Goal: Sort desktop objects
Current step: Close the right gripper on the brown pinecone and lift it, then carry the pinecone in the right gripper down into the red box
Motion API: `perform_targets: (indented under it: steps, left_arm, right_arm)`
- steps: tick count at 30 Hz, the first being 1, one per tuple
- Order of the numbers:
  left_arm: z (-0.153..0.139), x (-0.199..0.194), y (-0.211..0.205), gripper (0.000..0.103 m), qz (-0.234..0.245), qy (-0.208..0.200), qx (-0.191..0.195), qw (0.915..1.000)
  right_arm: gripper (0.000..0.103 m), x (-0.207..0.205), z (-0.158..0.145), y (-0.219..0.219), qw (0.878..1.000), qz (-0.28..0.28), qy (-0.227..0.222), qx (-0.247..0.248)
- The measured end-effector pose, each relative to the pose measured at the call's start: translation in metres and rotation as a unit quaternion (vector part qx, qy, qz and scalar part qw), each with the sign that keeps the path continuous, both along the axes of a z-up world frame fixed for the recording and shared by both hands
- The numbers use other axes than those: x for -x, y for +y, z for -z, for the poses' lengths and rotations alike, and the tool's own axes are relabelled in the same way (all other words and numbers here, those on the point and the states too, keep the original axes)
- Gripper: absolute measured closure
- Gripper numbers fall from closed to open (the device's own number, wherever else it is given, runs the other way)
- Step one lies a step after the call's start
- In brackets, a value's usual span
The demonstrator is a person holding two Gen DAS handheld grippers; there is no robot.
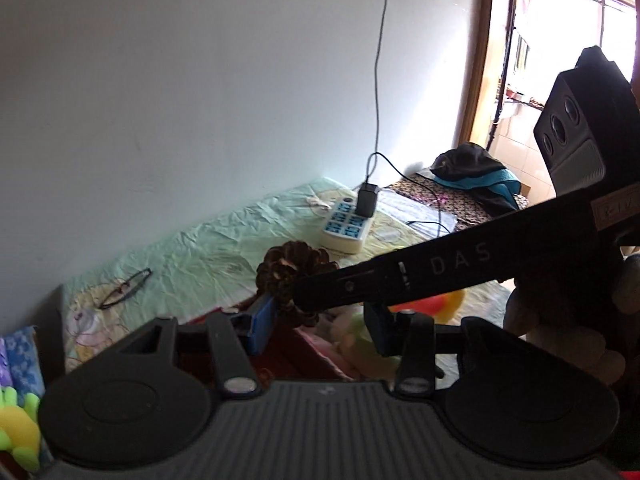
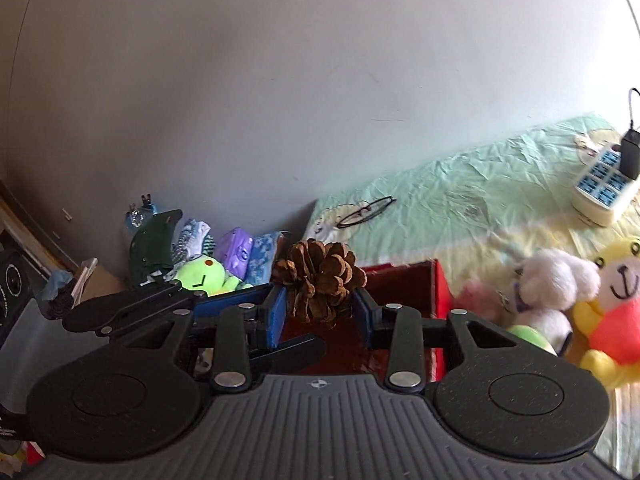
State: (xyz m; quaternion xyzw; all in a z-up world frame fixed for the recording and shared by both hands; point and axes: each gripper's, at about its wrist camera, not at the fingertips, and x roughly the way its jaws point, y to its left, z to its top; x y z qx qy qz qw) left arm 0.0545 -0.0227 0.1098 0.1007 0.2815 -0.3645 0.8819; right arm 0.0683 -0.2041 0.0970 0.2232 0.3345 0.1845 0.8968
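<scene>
- We see the right gripper (image 2: pixel 320 312) pinching a brown pine cone (image 2: pixel 320 280) between its blue pads (image 2: pixel 277 320); both pads touch the cone's sides.
- The cone sits raised over an open red box (image 2: pixel 438 292), not touching it.
- In the left wrist view, the left gripper (image 1: pixel 320 326) has jaws part spread; only blurred toys and the red box show in the gap, so we read it as holding nothing.
- The right gripper's black finger crosses that view diagonally, tip at the cone (image 1: pixel 294 276); white letters "DAS" (image 1: pixel 460 260) read on it. A label further up is too blurred to read.
- A black camera block (image 1: pixel 576 128) with round lenses rides above that finger.
- Glasses (image 2: pixel 366 210) lie folded on a pale green cloth (image 2: pixel 480 184), well apart from the box.
- White power strip (image 2: pixel 604 188) with blue sockets on the cloth; a black charger (image 2: pixel 630 152) plugged in, cable (image 1: pixel 378 80) running up the wall.
- Yellow bear toy (image 2: pixel 616 304) and white plush (image 2: pixel 556 292) lie just right of the box, touching each other.
- Green plush (image 2: pixel 204 276) and purple pack (image 2: pixel 236 254) sit left of the box, near the wall; writing on the pack is unreadable.
</scene>
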Motion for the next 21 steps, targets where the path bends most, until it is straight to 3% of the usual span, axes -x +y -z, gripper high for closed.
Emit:
perform_targets:
  steps: [6, 14, 21]
  left_arm:
    - [0.014, -0.042, 0.039, 0.059, -0.060, 0.025, -0.010, 0.9979]
    - [0.088, -0.082, 0.071, 0.059, -0.117, 0.102, -0.038, 0.9871]
    - [0.144, -0.109, 0.087, 0.059, -0.154, 0.166, -0.071, 0.9713]
  right_arm:
    - [0.064, -0.046, 0.019, 0.042, 0.999, -0.047, 0.016, -0.007]
    - [0.064, -0.084, 0.088, 0.090, 0.993, -0.067, 0.097, -0.014]
    - [0.064, -0.121, 0.137, 0.115, 0.977, -0.083, 0.196, -0.013]
